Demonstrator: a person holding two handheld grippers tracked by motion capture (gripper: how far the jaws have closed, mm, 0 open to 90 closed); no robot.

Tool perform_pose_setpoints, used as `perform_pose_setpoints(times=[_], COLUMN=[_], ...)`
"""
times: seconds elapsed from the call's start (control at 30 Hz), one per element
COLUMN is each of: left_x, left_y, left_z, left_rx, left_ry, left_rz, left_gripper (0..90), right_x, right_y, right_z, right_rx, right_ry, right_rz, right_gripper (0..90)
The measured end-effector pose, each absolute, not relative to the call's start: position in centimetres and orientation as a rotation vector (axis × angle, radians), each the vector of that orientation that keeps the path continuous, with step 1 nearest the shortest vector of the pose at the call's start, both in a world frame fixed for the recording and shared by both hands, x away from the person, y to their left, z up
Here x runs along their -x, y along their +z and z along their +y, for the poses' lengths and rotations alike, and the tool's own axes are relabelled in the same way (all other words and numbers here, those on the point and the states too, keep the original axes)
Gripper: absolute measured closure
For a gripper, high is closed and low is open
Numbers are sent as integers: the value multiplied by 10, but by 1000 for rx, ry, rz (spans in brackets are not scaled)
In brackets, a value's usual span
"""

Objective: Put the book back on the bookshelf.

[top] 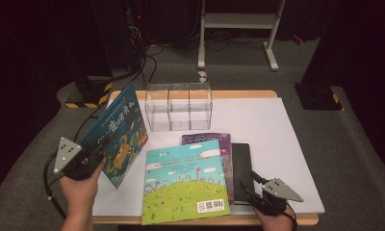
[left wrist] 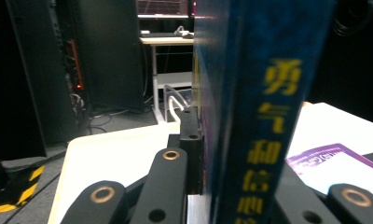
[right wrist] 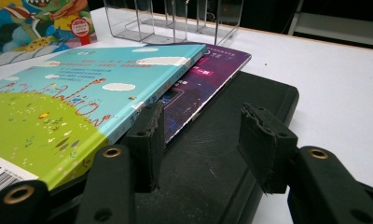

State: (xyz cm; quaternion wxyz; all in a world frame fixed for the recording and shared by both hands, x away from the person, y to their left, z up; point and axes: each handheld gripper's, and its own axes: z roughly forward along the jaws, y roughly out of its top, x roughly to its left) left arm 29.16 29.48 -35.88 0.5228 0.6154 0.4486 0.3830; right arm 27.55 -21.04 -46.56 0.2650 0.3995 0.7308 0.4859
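Blue hardback picture book (top: 117, 135) is standing upright on its lower edge at the left of the white table (top: 277, 134), tilting slightly, with the left claw (top: 95, 156) clamping shut on its near edge. In the left gripper view the jaws are pressing on the book's boards right beside the spine, where yellow characters are running downward. It is looking stiff, broad and fairly thin, so it is likely moderate in weight but prone to swinging or twisting when pinched at one edge; its glossy cover may be slippery. A hold close to the spine, low and near the middle of its height, is probably the steadiest.

Behind it, a clear three-compartment organiser (top: 180, 107) is sitting at the far middle of the table, seemingly empty, its thin dividers leaving narrow slots that the book's corners could be catching on.

To the right, a green and turquoise book (top: 186, 182) is lying flat, its near edge reaching the table's front, overlapping a purple book (top: 224, 144), which in turn is partly covering a black notebook (top: 242, 168). The right claw (right wrist: 201, 140) is hovering half open just above the black notebook's cover, gripping nothing, with the green book's edge just beside one jaw.

A white frame stand (top: 238, 29) and cables are lying on the floor beyond, well apart.
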Motion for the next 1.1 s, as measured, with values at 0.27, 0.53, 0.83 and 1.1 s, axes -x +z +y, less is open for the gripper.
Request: perform_pose_setpoints(times=[0.27, 0.53, 0.83, 1.1], left_x=[-306, -319, -353, -385], left_y=[-341, -320, -307, -311], left_z=[278, 264, 246, 232], left_rx=[-1529, -1542, -1469, -1430], left_ry=[930, 889, 904, 933], left_rz=[1087, 1069, 1100, 1139], left_gripper=[828, 829, 829, 829], right_x=[-274, -275, -270, -275], right_y=[-462, -461, -459, -458], right_z=[-216, -213, -218, -219], right_rx=[-1057, -1019, -1016, -1033], right_ry=[1346, 1350, 1364, 1390], right_rz=[1964, 1980, 1964, 1956], right_gripper=[505, 507, 511, 516])
